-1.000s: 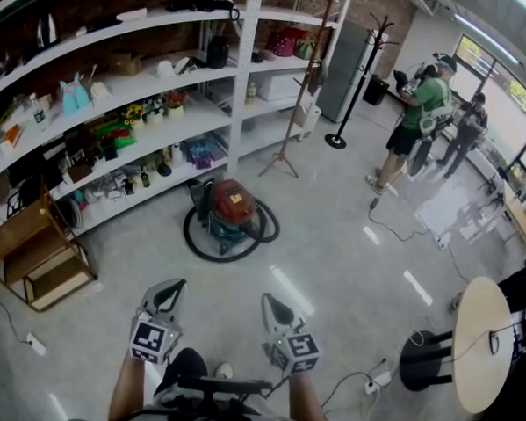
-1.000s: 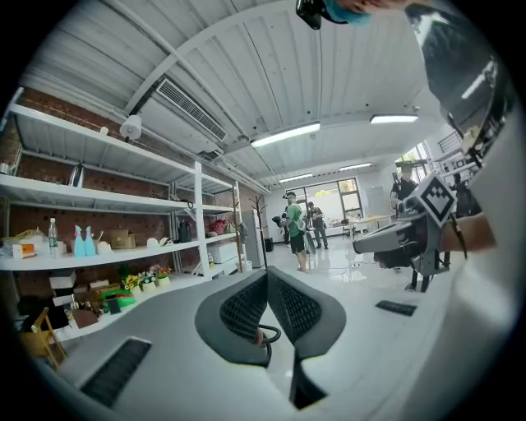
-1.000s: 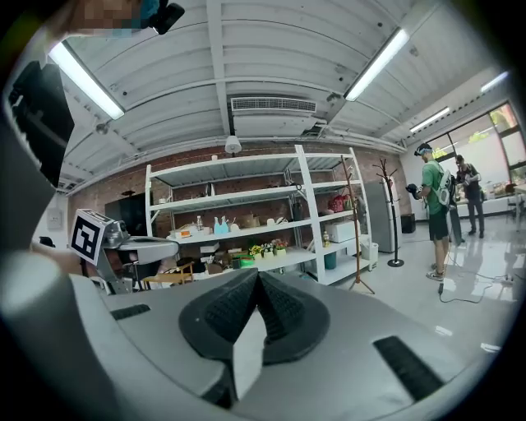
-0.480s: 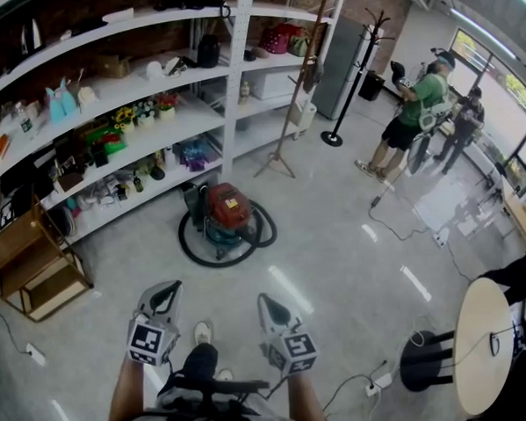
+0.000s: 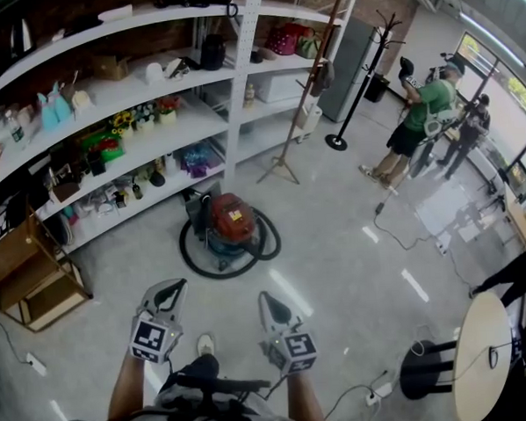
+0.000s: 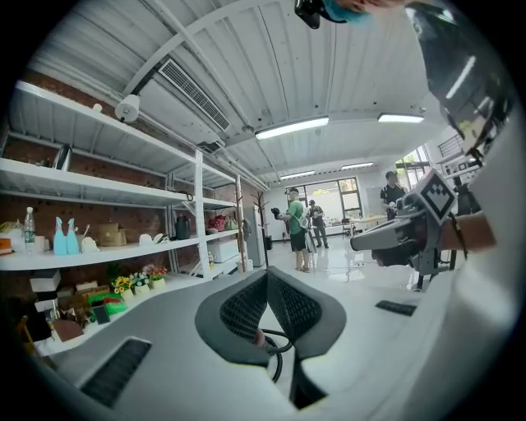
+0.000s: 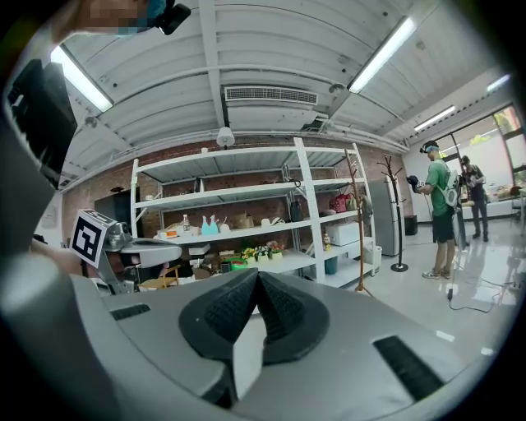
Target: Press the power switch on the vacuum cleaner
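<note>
roughly mid-floor: round canister vacuum cleaner, red lid, teal body, ringed by its coiled black hose, just in front of the white metal shelving; its power switch is too small to make out. left gripper, grey plastic with dark cross-hatched pads, jaws pressed tip to tip, holding nothing, well short of the vacuum cleaner. right gripper, same build, jaws likewise closed and empty. both forearms cut off at the lower edge. pale round table, clipped at the right edge. person in green shirt, far off, detail unclear.
</note>
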Motion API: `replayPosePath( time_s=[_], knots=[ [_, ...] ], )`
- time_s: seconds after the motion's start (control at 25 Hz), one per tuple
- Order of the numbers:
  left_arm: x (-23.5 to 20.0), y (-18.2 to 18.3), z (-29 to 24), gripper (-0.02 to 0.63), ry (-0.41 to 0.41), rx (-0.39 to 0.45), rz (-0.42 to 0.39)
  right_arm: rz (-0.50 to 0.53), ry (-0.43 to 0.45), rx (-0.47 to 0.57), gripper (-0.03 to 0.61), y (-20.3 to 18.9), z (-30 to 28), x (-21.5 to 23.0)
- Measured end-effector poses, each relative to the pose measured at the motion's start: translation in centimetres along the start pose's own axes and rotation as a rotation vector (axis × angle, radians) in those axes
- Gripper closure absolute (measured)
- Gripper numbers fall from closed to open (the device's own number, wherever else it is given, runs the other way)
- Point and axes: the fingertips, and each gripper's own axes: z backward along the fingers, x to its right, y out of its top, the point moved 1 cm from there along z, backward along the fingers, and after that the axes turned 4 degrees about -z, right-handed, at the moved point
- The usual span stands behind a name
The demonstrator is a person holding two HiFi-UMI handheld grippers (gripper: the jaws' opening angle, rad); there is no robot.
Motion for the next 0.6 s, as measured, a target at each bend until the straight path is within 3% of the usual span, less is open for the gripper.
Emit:
replayPosePath(
  time_s=[0.6],
  knots=[
    [-8.9,-1.6,-5.9,0.604,-0.042,0.002,0.027,0.001,-0.057,-0.007,0.569,1.9,-9.7,0.7]
  ],
)
